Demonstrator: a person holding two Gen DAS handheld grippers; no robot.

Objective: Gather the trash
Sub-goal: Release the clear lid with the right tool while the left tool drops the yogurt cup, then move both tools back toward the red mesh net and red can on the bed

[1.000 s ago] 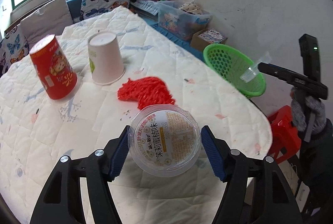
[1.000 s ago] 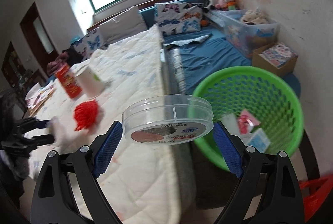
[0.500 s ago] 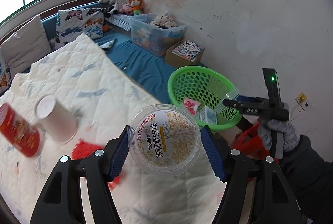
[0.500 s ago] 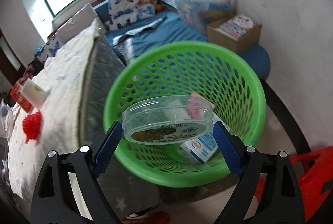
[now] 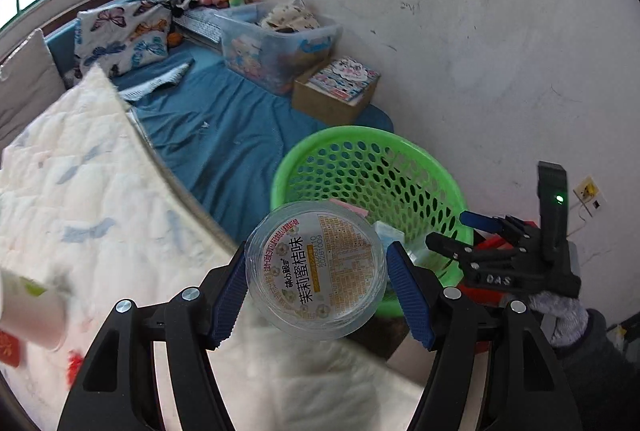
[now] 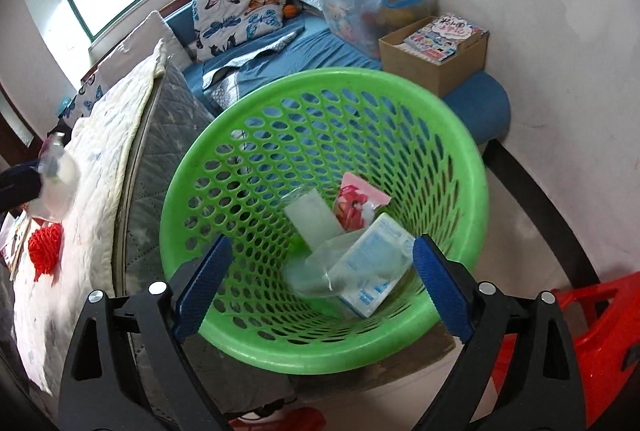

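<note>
- A white quilted bed fills my left; a blue mat runs to the stained wall.
- My left tongs clench a clear cup dated 20261009, beside the green basket.
- My right tongs hang released over it; wrappers lie inside.

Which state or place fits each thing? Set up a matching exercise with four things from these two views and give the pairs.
Things:
1. left claw
2. right claw
3. green basket
4. red mesh ball

States or places:
A. open, with nothing between its pads
B. lying on the white quilt
C. shut on the clear labelled cup
D. holding a blue-white carton and a pink wrapper

Pairs: 1-C, 2-A, 3-D, 4-B
</note>
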